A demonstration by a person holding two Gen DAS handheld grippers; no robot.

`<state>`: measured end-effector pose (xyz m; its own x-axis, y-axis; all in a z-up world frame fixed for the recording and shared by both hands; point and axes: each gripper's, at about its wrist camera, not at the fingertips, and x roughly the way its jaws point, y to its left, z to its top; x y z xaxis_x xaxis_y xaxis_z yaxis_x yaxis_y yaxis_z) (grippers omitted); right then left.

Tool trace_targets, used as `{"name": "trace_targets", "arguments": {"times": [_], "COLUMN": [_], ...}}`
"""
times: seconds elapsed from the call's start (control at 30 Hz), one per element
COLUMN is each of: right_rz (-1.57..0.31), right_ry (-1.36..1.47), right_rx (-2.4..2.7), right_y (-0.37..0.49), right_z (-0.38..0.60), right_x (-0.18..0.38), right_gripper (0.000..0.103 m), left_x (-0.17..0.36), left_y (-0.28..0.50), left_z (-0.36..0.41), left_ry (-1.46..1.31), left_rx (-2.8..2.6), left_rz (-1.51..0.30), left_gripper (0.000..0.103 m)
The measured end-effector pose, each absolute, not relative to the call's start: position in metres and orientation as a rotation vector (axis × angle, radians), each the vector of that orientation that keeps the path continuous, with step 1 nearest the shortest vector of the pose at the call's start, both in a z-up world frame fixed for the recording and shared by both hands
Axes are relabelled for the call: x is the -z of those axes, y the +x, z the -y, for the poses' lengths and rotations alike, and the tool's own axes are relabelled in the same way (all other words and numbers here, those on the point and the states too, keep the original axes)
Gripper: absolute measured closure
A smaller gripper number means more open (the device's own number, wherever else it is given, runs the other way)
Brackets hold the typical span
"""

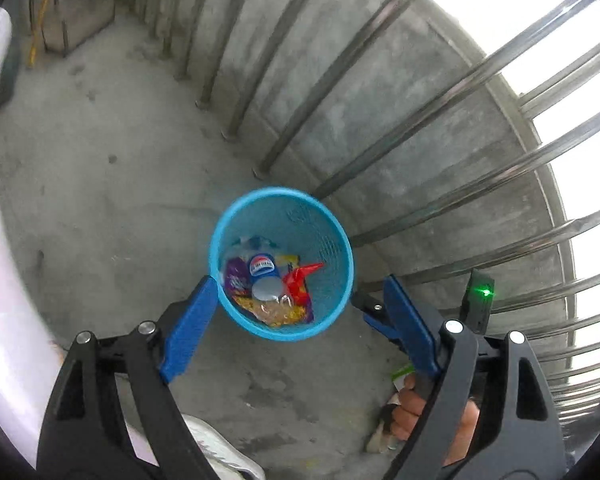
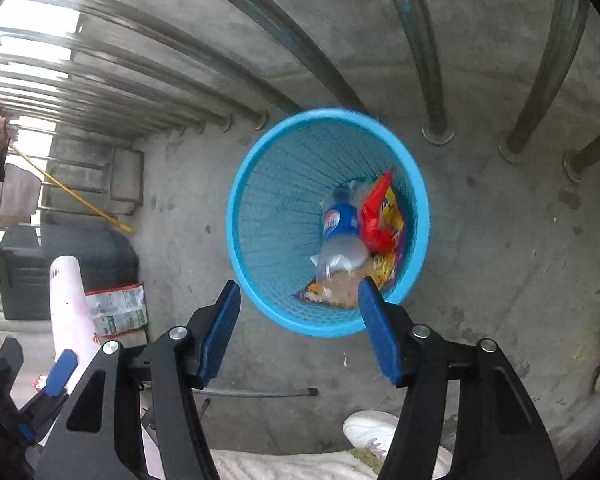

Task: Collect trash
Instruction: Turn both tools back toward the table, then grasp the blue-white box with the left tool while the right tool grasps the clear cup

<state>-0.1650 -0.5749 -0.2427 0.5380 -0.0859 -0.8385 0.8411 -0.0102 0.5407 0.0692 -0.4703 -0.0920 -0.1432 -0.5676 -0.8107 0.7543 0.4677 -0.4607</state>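
Below both wrists, blue mesh bin (image 1: pixel 332 308) on concrete floor (image 1: pixel 100 208): light, flexible; I'd pinch rim. Bottle (image 2: pixel 340 220), wrappers (image 2: pixel 376 216) inside. Left gripper (image 1: pixel 296 312), right gripper (image 2: pixel 296 328) wide apart, empty.

Bottle (image 1: pixel 263 276) label in the blue bin (image 1: pixel 332 216): white lettering, too blurred to read. Nothing else legible.

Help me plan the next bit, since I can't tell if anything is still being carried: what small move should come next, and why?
Probably lift both tongs away from the blue basket and look for more trash. The left tongs and right tongs stand open with nothing gripped, while a plastic bottle and snack wrappers already lie inside the basket.
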Motion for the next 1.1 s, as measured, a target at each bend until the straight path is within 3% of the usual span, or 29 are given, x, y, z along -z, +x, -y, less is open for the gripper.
{"name": "trace_targets", "arguments": {"times": [0.33,0.7,0.9,1.1], "right_rz": [-0.633,-0.651,-0.713,-0.754], "right_ry": [1.194,0.955,0.86,0.821], "right_rx": [0.715,0.305,0.11,0.024], "right_y": [-0.122,0.002,0.099,0.218], "right_z": [0.551,0.446,0.389,0.379], "right_x": [0.147,0.033,0.007,0.01], "right_gripper": [0.038,0.033,0.033,0.033], "left_x": [0.012,-0.053,-0.05,-0.009], "left_y": [0.089,0.118,0.168,0.232], "left_z": [0.373,0.164,0.046,-0.008], "left_ry": [0.022,-0.163,-0.345,-0.502], "left_rx": [1.127,0.913,0.708,0.566], "left_rz": [-1.062,-0.823,-0.812,-0.921], "left_gripper": [0.023,0.023,0.023,0.023]}}
